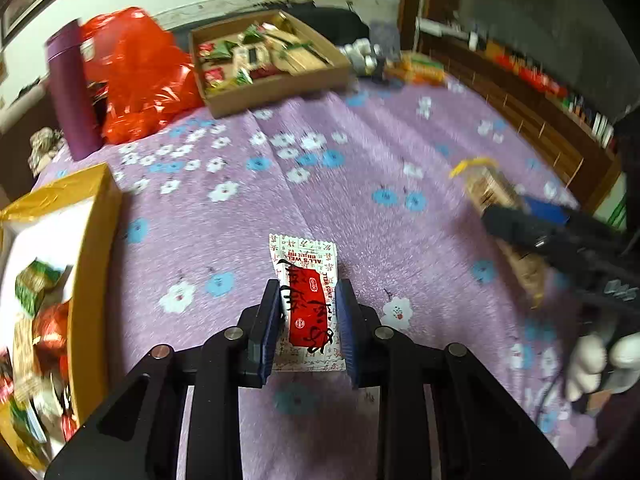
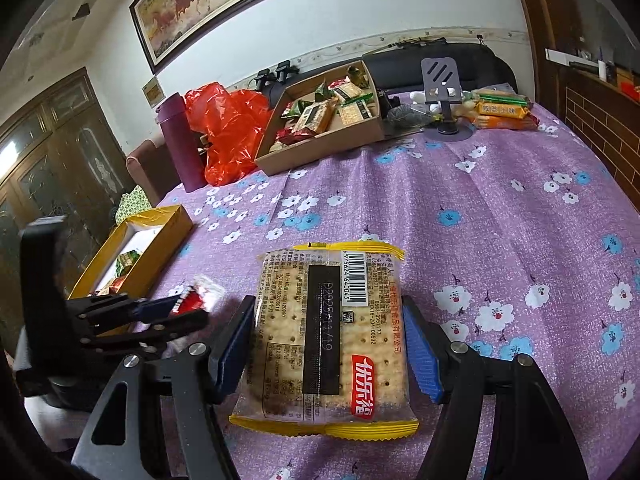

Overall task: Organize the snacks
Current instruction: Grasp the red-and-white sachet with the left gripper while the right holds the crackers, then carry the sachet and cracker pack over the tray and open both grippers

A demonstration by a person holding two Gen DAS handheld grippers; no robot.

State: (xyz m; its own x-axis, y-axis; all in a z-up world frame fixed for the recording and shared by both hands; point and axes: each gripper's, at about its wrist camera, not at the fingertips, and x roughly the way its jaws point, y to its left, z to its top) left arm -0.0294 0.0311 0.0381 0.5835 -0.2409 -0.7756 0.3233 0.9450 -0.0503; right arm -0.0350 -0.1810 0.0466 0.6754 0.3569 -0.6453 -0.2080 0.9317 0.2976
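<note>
Above the floral cloth [image 2: 500,184], the left gripper [image 1: 307,312] clamps a light, crinkly red packet [image 1: 308,304] by its sides, while the right gripper [image 2: 328,344] apparently pinches a brittle cracker pack [image 2: 332,336] at its edges; squeezing risks breakage.

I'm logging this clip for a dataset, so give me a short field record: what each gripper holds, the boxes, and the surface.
left gripper: shut on red-and-white snack packet
right gripper: shut on yellow-edged cracker pack
yellow box: left side, holds snacks
cardboard tray: far side, holds mixed snacks
surface: purple floral cloth
other: purple bottle, red plastic bag
</note>
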